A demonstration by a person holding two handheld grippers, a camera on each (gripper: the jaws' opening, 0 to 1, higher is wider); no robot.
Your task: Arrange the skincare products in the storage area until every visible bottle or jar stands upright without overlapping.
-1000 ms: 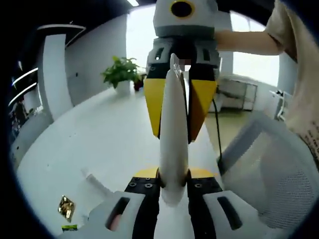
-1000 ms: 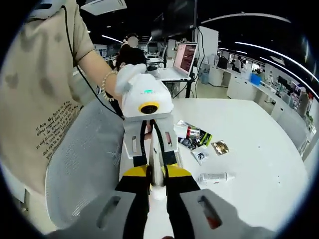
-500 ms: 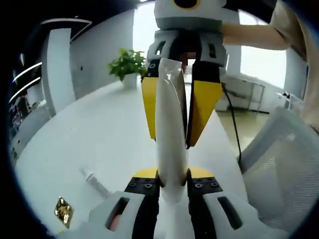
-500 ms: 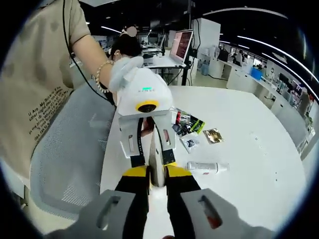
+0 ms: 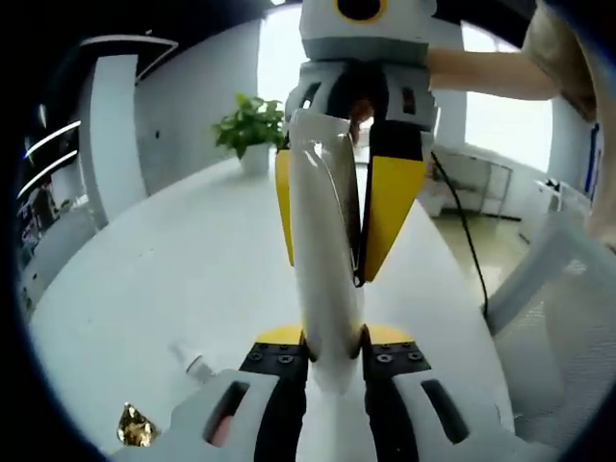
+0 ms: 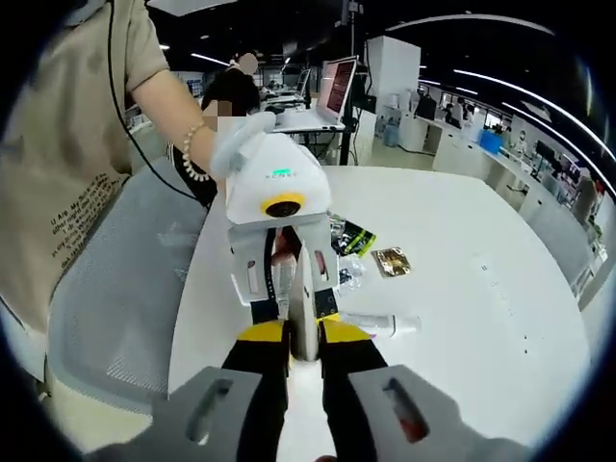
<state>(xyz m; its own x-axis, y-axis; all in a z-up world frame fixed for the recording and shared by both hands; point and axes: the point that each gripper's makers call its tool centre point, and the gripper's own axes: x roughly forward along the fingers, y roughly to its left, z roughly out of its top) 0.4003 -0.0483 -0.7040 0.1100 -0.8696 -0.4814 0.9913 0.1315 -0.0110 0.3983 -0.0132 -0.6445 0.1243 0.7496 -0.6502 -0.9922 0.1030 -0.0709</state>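
Here — white tube (image 5: 325, 260) between both grippers; left gripper (image 5: 331, 358) | right gripper (image 6: 304, 348) clamp opposite ends

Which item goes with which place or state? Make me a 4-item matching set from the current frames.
Things:
1. tube
2. plant
3. laptop
4. gold packet

Places or states:
A. at the far edge of the table
B. lying flat on the table
C. clamped at one end by the left gripper and at the other by the right gripper
D. screen lit, on a desk in the background

Pairs: 1-C, 2-A, 3-D, 4-B
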